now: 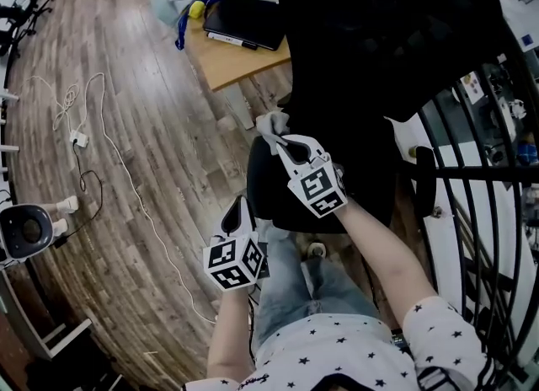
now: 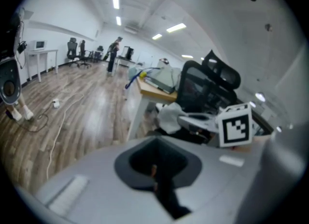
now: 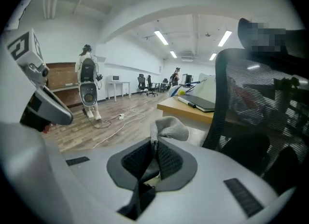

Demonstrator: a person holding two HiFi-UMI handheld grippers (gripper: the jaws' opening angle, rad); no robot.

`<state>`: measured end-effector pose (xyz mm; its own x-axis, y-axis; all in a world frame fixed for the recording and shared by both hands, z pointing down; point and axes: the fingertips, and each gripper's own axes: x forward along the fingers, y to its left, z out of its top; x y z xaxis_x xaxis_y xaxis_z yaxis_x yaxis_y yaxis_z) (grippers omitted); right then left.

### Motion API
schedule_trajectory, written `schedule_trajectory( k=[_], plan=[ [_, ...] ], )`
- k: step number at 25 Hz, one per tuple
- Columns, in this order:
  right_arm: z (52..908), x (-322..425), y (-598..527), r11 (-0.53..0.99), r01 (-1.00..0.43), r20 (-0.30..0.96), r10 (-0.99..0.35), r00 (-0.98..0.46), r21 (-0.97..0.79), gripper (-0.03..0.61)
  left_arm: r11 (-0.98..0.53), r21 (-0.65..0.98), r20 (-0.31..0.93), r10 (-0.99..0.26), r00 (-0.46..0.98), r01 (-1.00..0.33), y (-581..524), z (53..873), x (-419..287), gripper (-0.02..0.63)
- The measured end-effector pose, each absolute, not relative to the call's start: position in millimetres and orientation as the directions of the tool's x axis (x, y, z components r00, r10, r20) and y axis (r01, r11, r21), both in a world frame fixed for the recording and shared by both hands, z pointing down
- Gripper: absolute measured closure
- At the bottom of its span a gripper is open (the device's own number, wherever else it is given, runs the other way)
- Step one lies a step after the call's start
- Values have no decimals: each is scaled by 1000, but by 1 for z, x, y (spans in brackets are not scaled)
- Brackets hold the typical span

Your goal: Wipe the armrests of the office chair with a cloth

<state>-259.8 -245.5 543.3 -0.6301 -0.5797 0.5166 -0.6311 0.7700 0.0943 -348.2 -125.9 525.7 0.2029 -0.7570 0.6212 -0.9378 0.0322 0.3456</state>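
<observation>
Right gripper [image 1: 280, 139]: jaws clamped on grey cloth [image 1: 269, 121]; cloth bunches out past fingertips, pinched between ribbed pads. Cloth held at left side of black office chair [image 1: 379, 52], near corner of wooden desk [image 1: 232, 61]. Armrest [image 1: 425, 180] on chair's far right, well apart from cloth. Left gripper [image 1: 238, 210]: jaws together, nothing between, lower and just left of chair seat, over wood floor [image 1: 152, 128]. Closed laptop [image 1: 244, 20] on desk. White cable [image 1: 126, 170] trails across floor.
</observation>
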Motion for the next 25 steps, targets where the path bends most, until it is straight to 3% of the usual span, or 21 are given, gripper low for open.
schedule_trajectory(
  k=[7,25],
  plan=[
    [590,-271,-264,780,-604,600,-564,-567,163,551,65,354,649,-736,195,-933,-128,551,-353,609],
    [655,-289,-247,814,-574,727,-448,-520,91,552,99,360,669,-721,182,-928,-117,568,-362,609]
  ],
)
